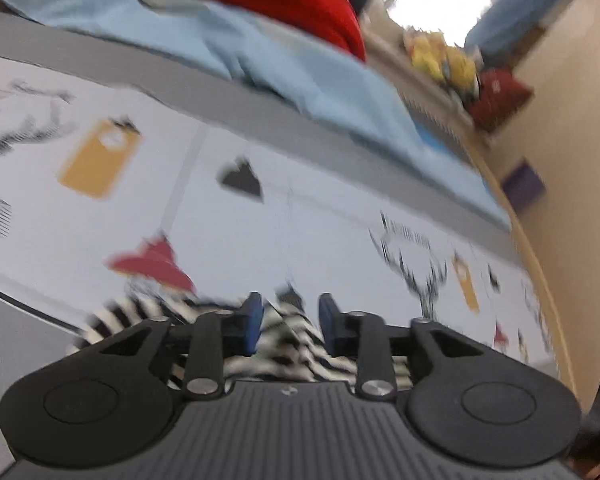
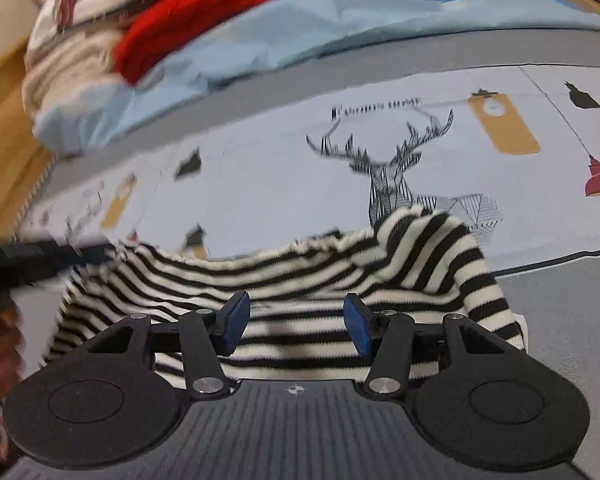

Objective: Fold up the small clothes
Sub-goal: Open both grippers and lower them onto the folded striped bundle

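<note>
The black-and-white striped garment (image 2: 300, 272) lies rumpled on the deer-print bedsheet (image 2: 260, 168). Above the garment, the right tongs (image 2: 296, 324) gape wide, gripping nothing. The left tongs (image 1: 288, 322) stand partly open over it, empty.

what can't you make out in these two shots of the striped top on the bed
- Striped top: near edge hidden behind the right tongs, right wrist view.
- Striped top, left wrist view: blurred, mostly covered by the left tongs.
- Clothes pile: blurred, cut by the top edge; garments unclear.
</note>
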`<control>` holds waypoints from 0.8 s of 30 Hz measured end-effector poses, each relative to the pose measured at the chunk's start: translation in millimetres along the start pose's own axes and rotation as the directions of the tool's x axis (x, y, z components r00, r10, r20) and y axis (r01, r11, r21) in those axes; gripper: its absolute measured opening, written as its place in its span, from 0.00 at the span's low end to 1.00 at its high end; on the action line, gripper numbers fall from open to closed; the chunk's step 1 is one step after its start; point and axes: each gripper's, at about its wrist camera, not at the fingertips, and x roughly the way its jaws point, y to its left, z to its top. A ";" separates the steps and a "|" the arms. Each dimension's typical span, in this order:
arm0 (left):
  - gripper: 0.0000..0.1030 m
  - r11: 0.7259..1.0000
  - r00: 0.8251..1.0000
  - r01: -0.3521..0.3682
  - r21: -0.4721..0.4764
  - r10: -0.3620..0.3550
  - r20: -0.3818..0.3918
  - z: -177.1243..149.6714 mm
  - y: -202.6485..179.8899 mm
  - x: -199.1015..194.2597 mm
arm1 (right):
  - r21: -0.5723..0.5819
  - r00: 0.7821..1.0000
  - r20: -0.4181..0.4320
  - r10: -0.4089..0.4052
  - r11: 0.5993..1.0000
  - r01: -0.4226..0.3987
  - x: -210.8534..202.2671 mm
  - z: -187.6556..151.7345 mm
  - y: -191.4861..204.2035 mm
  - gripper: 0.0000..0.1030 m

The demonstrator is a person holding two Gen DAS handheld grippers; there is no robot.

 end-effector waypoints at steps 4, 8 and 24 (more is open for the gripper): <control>0.43 0.994 0.995 -0.084 -0.063 0.080 -0.065 10.2 37.7 -10.1 | -0.048 0.992 0.019 -0.121 0.991 0.122 3.3 -2.5 -0.1 0.52; 0.58 0.989 0.983 -0.141 -0.035 0.136 -0.121 11.7 60.7 -7.5 | -0.002 0.975 0.105 -0.198 0.980 0.199 -11.2 6.1 -13.5 0.52; 0.78 0.912 0.976 -0.162 0.377 0.205 -0.077 -18.0 38.7 25.0 | -0.285 0.949 0.095 -0.299 0.906 0.314 13.3 4.4 -40.4 0.52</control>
